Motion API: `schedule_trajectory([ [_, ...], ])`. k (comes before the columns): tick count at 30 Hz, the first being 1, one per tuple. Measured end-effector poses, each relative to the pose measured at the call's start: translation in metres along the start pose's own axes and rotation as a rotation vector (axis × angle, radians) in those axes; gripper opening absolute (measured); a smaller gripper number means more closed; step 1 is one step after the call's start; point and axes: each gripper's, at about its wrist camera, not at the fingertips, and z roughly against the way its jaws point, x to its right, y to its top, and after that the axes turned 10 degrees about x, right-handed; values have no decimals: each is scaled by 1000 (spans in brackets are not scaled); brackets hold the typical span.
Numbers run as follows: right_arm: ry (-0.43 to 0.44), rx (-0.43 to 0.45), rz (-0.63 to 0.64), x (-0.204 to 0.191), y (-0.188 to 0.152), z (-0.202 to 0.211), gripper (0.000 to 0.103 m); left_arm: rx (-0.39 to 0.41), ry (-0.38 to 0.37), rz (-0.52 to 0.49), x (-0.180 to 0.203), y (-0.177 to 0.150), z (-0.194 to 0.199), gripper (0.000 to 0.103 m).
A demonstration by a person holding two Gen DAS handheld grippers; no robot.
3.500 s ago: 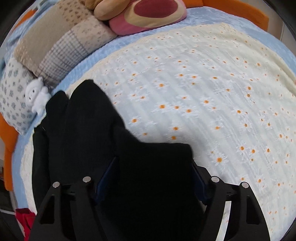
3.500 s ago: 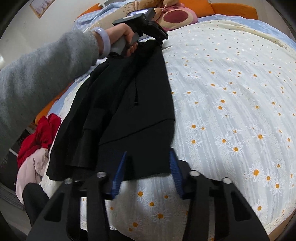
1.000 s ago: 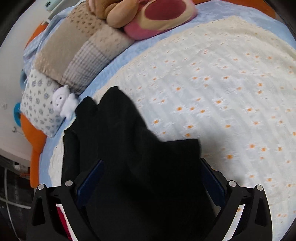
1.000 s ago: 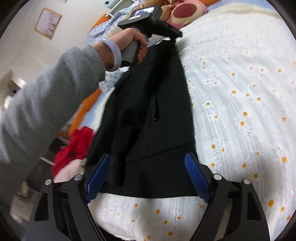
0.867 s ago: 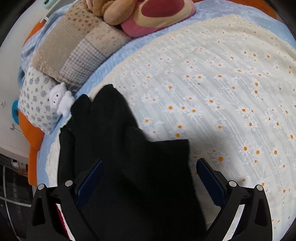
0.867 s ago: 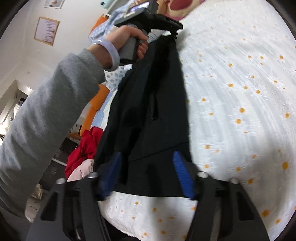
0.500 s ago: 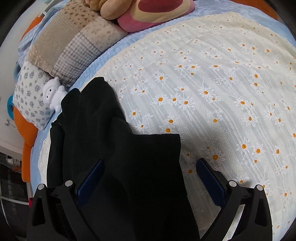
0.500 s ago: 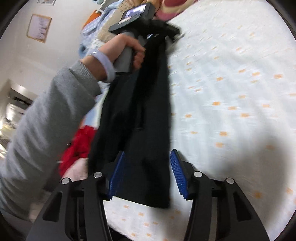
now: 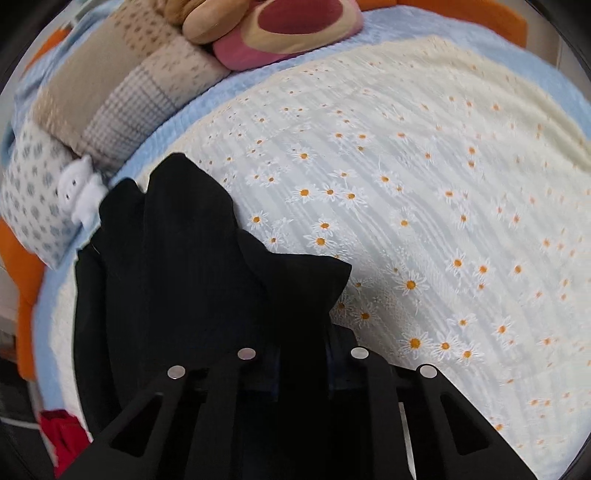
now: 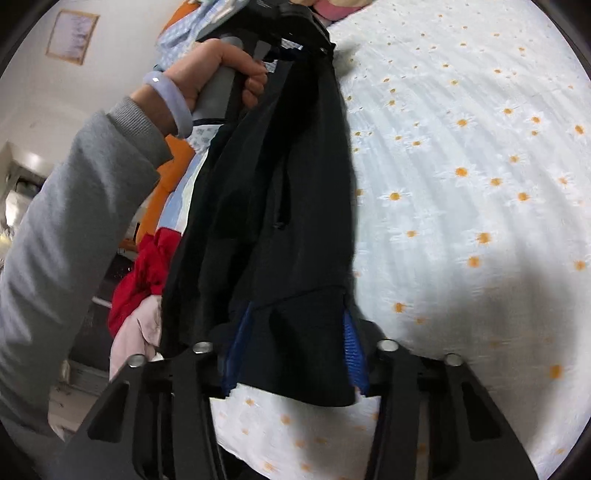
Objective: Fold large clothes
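The black garment (image 10: 280, 206) is pinched at both ends. The right gripper (image 10: 291, 347) has just been closing, and its blue pads (image 10: 352, 350) now press a bunched fold of the hem between them. In the left wrist view, the left gripper (image 9: 301, 354) has likewise just been closing, and dark cloth fills the narrow gap between its jaws, gripped tight. From there the garment (image 9: 177, 266) trails away in loose folds toward the bed's left edge, lying on a daisy-print bedspread (image 9: 424, 192). In the right wrist view the cloth stretches as a long band between the two grippers, just above the bedspread (image 10: 480, 184). The person's left hand (image 10: 218, 74) is curled around the grey handle of its tool, a pale bangle at the wrist and a grey sleeve (image 10: 74, 221) angling down toward the camera. Patchwork pillows (image 9: 122, 85), a pink plush toy (image 9: 288, 29) and a small white toy (image 9: 79, 184) sit at the bed's head. Red clothing (image 10: 144, 273) lies beside the bed.
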Motion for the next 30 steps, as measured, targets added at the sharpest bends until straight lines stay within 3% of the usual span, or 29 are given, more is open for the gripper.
schedule_trajectory([
  [1, 33, 7, -25, -5, 3, -1, 8, 15, -19, 16, -4, 0, 5, 18],
  [2, 58, 19, -30, -15, 7, 0, 8, 32, -38, 29, -9, 0, 11, 18],
  [4, 29, 43, 53, -39, 13, 7, 8, 54, -89, 58, -23, 0, 21, 18],
  [8, 44, 84, 137, -84, 20, 18, 7, 97, -293, 209, -78, -3, 37, 18],
  [11, 93, 95, 193, -116, 20, 14, 7, 181, -437, 337, -133, -11, 48, 17],
  [13, 102, 75, 273, -145, 15, 3, 8, 267, -519, 366, -168, -24, 56, 17],
  [16, 114, 9, 363, -178, 6, -22, 8, 322, -567, 363, -205, -44, 56, 17],
  [19, 98, -58, 420, -191, -3, -48, 8, 347, -623, 423, -248, -71, 48, 17],
  [24, 56, -176, 453, -180, -14, -76, 7, 314, -616, 483, -291, -113, 17, 17],
  [30, -60, -292, 549, -161, -41, -81, 7, 230, -580, 553, -302, -162, -32, 19],
])
